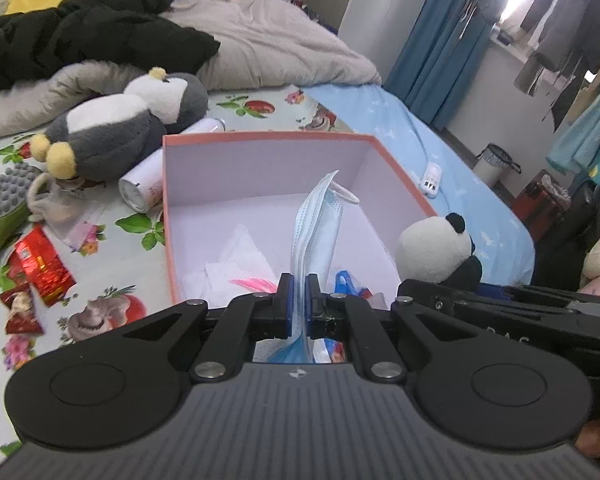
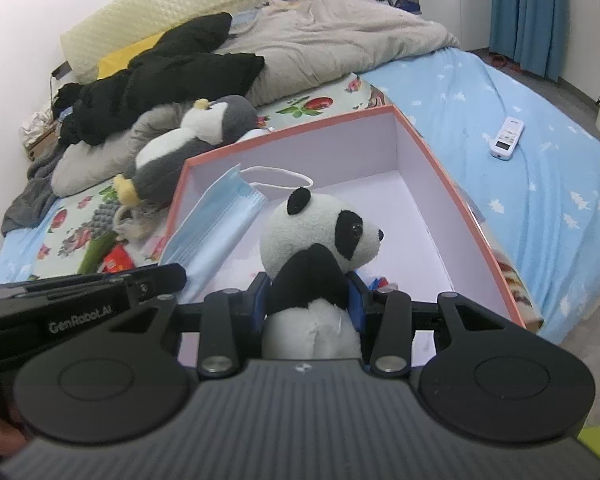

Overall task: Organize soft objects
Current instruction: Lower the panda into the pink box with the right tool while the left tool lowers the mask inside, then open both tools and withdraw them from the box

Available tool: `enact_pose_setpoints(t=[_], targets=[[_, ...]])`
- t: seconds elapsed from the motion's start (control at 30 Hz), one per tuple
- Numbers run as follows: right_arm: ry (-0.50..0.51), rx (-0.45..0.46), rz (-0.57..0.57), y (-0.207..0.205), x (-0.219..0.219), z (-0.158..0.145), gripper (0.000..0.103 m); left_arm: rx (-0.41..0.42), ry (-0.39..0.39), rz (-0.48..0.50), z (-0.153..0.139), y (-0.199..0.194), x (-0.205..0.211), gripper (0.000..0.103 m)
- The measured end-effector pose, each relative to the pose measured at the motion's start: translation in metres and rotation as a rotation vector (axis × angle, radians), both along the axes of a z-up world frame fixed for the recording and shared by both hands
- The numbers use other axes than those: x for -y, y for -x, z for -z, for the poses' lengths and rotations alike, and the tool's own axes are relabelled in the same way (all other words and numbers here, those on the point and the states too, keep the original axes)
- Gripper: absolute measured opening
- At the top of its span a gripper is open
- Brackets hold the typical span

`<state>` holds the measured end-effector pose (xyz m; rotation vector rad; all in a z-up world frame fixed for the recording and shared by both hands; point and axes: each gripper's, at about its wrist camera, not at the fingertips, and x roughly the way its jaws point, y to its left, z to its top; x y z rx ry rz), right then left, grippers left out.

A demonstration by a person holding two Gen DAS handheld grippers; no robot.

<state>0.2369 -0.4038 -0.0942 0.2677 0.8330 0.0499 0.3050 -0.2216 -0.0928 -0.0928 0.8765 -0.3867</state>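
From your left wrist, your left gripper (image 1: 299, 300) is clamped on a blue mask (image 1: 314, 228), which stands up over the open box (image 1: 268, 138) just ahead. A penguin (image 1: 120, 124), a can (image 1: 142, 188) and red packets (image 1: 40, 266) lie left of it on the bed (image 1: 440, 140). From your right wrist, your right gripper (image 2: 310, 300) squeezes a panda (image 2: 324, 236) over the same box; the left gripper's body (image 2: 80, 304) sits close on its left, a remote (image 2: 507, 137) well off right.
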Motion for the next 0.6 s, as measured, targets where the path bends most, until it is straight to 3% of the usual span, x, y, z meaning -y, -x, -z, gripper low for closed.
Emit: enact_pose_setpoints(t=[0.23,0.37,0.43,0.47,0.6], targets=[[-0.027,-0.037,0.009,-0.043,0.017,0.029,0.044,-0.057,-0.032,0.016,0.03,-0.05,0.017,0.007],[-0.039,-0.071,0.016,-0.064,0.024,0.047,0.046,-0.046,-0.054,0.055,0.038,-0.068,0.025,0.008],[-0.036,-0.091,0.023,-0.071,0.027,0.052,0.053,-0.054,-0.081,0.058,0.042,-0.074,0.027,0.024],[-0.035,-0.096,0.023,-0.074,0.027,0.055,0.056,-0.062,-0.082,0.057,0.043,-0.075,0.028,0.039],[-0.028,-0.098,0.015,-0.075,0.027,0.056,0.058,-0.052,-0.069,0.048,0.04,-0.07,0.02,0.043]])
